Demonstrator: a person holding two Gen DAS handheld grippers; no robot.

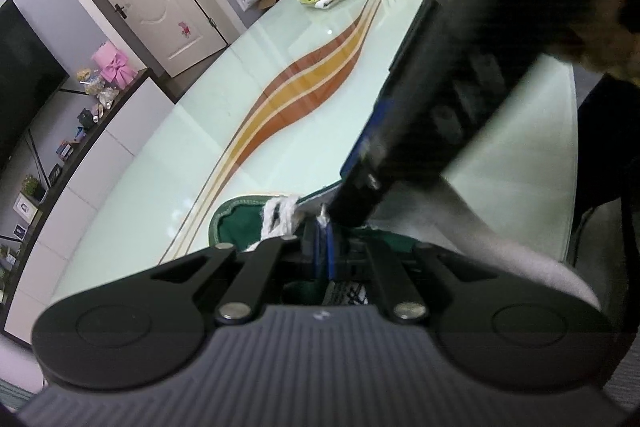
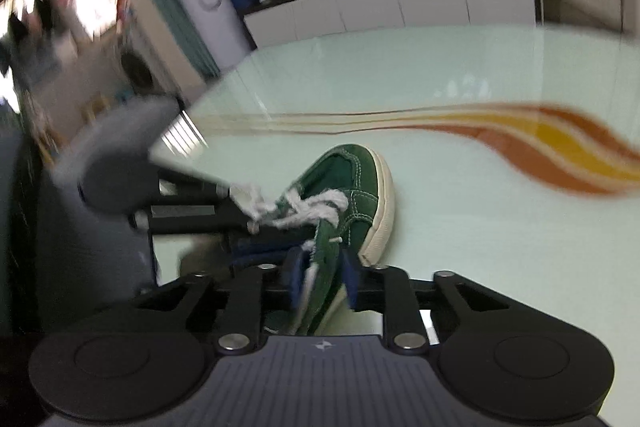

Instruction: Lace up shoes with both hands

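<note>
Our right gripper (image 1: 460,75) blocks the left view; the green shoe (image 2: 352,187) toes away across the table (image 2: 440,75). Right fingers (image 2: 294,269) pinch its lace (image 2: 308,275); left gripper (image 2: 236,203) grasp: cannot tell.

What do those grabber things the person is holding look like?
Each gripper, left and right, has a grey ribbed body with a small white logo, two round black discs at the sides, and black link bars joined by silver pins. The fingers carry blue pads. No cables show. Beside the right one, a fuzzy brown sleeve shows.
</note>
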